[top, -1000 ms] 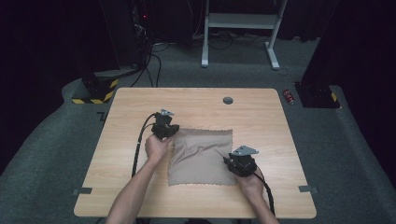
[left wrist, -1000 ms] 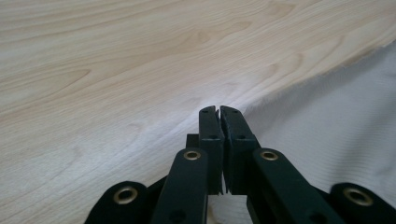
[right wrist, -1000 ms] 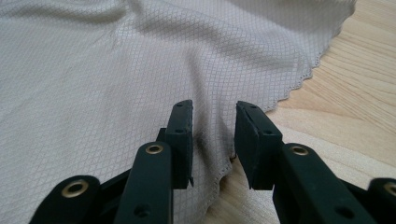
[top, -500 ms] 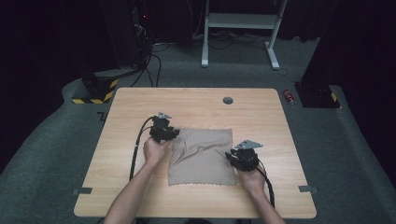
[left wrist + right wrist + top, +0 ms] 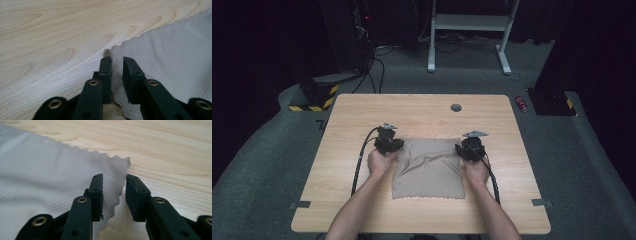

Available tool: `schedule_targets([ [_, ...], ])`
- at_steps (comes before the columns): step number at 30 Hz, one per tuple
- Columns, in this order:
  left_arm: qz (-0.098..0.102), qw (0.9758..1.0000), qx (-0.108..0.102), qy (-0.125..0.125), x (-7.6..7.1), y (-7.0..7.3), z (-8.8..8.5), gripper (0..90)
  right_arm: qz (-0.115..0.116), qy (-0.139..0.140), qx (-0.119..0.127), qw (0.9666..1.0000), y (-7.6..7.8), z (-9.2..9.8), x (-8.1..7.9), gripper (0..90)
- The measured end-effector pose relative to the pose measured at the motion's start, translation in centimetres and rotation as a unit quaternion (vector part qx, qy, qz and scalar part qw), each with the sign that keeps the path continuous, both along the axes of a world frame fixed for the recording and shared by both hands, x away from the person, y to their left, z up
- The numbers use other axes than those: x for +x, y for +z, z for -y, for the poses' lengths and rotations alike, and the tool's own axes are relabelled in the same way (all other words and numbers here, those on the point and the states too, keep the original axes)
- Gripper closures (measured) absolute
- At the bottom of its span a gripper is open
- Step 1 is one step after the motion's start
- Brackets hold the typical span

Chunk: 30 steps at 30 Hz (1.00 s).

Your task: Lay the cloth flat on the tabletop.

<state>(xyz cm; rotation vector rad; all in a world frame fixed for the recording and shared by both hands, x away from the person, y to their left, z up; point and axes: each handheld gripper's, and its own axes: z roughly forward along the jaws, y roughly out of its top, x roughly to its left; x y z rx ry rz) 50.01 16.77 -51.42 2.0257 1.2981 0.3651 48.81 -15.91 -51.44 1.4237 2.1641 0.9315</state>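
Observation:
A beige cloth (image 5: 427, 167) with a scalloped edge lies nearly flat on the wooden table (image 5: 362, 110), slightly wrinkled near its far side. My left gripper (image 5: 387, 143) sits at the cloth's far left corner. In the left gripper view its jaws (image 5: 117, 62) have just been closing and stand a narrow gap apart over the cloth's corner (image 5: 160, 57), which still lies flat. My right gripper (image 5: 472, 148) rests at the far right corner. There the right gripper (image 5: 113, 180) is open, its jaws astride the cloth's edge (image 5: 50, 177) without pinching it.
A round cable hole (image 5: 456, 107) is set in the table's far side. Cables trail from both grippers toward the near edge. Beyond the table are a white desk frame (image 5: 467, 22), a yellow-black striped block (image 5: 314, 97) and a small red can (image 5: 522, 103) on the floor.
My right gripper has moved away from the person along the cloth's right edge to its far right corner. The left gripper has stayed at the far left corner.

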Motion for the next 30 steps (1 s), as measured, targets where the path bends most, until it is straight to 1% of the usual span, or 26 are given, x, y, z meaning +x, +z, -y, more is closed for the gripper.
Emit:
schedule_targets([
  [2,0.002,1.0000,0.008,-0.003,0.0,0.0,0.0,83.8,-0.003,-0.008,0.000,1.0000,0.0,0.0,0.4,66.4],
  [4,0.001,1.0000,0.007,-0.005,0.0,0.0,-0.1,87.7,-0.002,-0.010,0.000,0.9999,-0.1,-0.1,0.7,68.3],
  [6,0.001,1.0000,0.008,-0.006,0.0,0.0,-0.1,89.5,-0.004,-0.012,-0.004,0.9999,-0.2,-0.2,0.8,74.8],
  [7,0.003,0.9999,0.012,-0.008,0.0,0.0,-0.1,89.6,-0.004,-0.004,-0.005,1.0000,-0.2,-0.2,0.9,79.1],
  [8,0.003,0.9999,0.012,-0.008,0.0,0.0,0.0,89.8,-0.010,0.000,-0.006,0.9999,-0.1,-0.2,1.0,84.5],
  [9,0.001,0.9999,0.008,-0.008,0.0,0.0,-0.1,90.0,-0.012,0.007,-0.013,0.9998,0.0,-0.4,1.1,89.3],
  [10,0.000,0.9999,0.006,-0.008,0.0,0.0,-0.2,90.0,-0.005,0.012,-0.023,0.9997,0.2,-0.5,1.1,89.6],
  [11,0.002,0.9999,0.008,-0.010,0.1,0.0,-0.2,90.0,0.001,0.016,-0.026,0.9995,0.4,-0.6,1.1,89.8],
  [13,0.005,0.9998,0.013,-0.011,0.0,0.1,-0.3,90.0,0.007,0.020,-0.026,0.9994,0.8,-0.8,1.2,89.9],
  [16,0.021,0.9997,-0.003,-0.007,0.0,0.6,-0.6,90.0,0.025,0.021,-0.023,0.9992,1.5,-0.9,1.1,89.9],
  [17,0.028,0.9995,-0.014,-0.002,0.0,0.8,-0.8,90.0,0.028,0.021,-0.023,0.9991,1.6,-0.8,1.1,89.9],
  [18,0.032,0.9993,-0.020,0.001,0.1,1.0,-1.0,90.0,0.027,0.019,-0.024,0.9992,1.7,-0.6,1.1,89.9],
  [19,0.027,0.9994,-0.020,0.000,0.2,1.2,-1.0,90.0,0.025,0.018,-0.028,0.9991,1.7,-0.5,1.2,90.0],
  [20,0.026,0.9996,-0.014,-0.001,0.4,1.3,-1.0,90.0,0.026,0.016,-0.029,0.9991,1.8,-0.5,1.3,90.0],
  [21,0.031,0.9995,-0.006,-0.003,0.5,1.5,-1.0,90.0,0.025,0.014,-0.029,0.9992,2.0,-0.4,1.5,90.0],
  [22,0.034,0.9994,-0.003,-0.002,0.6,1.7,-1.0,90.0,0.027,0.016,-0.030,0.9990,2.2,-0.4,1.6,90.0],
  [23,0.043,0.9990,-0.006,0.003,0.8,1.8,-0.9,90.0,0.031,0.014,-0.034,0.9988,2.5,-0.5,1.7,90.0],
  [24,0.040,0.9992,-0.007,0.007,0.9,1.8,-1.0,90.0,0.036,0.013,-0.033,0.9988,2.6,-0.6,1.8,90.0],
  [25,0.036,0.9993,-0.006,0.007,1.1,1.8,-1.0,90.0,0.028,0.012,-0.035,0.9989,2.5,-0.6,2.0,89.9],
  [26,0.034,0.9994,-0.003,0.008,1.2,1.6,-0.9,90.0,0.026,0.011,-0.039,0.9989,2.4,-0.7,2.1,89.9],
  [27,0.035,0.9994,0.000,0.008,1.3,1.5,-0.8,90.0,0.020,0.007,-0.044,0.9988,2.2,-0.9,2.4,89.8],
  [28,0.035,0.9993,0.006,0.009,1.4,1.3,-0.7,90.0,0.016,0.006,-0.046,0.9988,2.0,-0.9,2.6,89.7],
  [29,0.035,0.9993,0.007,0.009,1.5,1.2,-0.7,89.7,0.008,-0.001,-0.045,0.9990,1.8,-1.1,2.8,89.5],
  [30,0.035,0.9993,0.011,0.012,1.5,1.1,-0.6,89.2,0.005,-0.002,-0.046,0.9989,1.7,-1.1,2.9,88.6],
])
